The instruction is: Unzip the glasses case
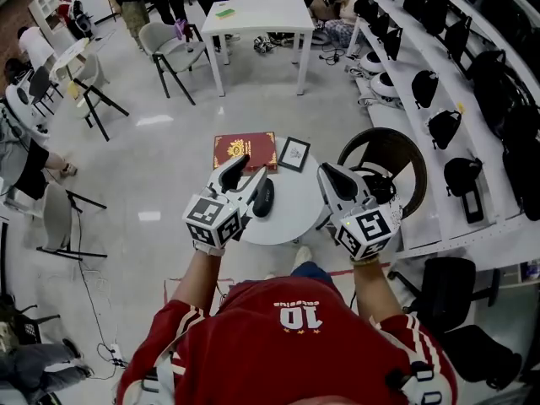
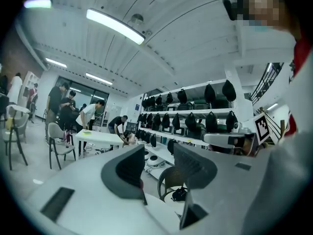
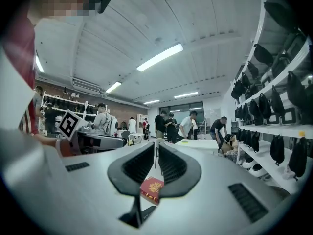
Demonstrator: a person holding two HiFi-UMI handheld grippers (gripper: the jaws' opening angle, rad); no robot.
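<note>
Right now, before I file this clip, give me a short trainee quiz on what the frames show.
1. True or false: the left gripper holds the case.
2. Which lies on the table beyond the case? A. a red book B. a mug C. a laptop
3. Fill in: the left gripper's jaws stand ____, with nothing between them.
Key: 1 false, the case lies on the table. 2 A. 3 apart.
</note>
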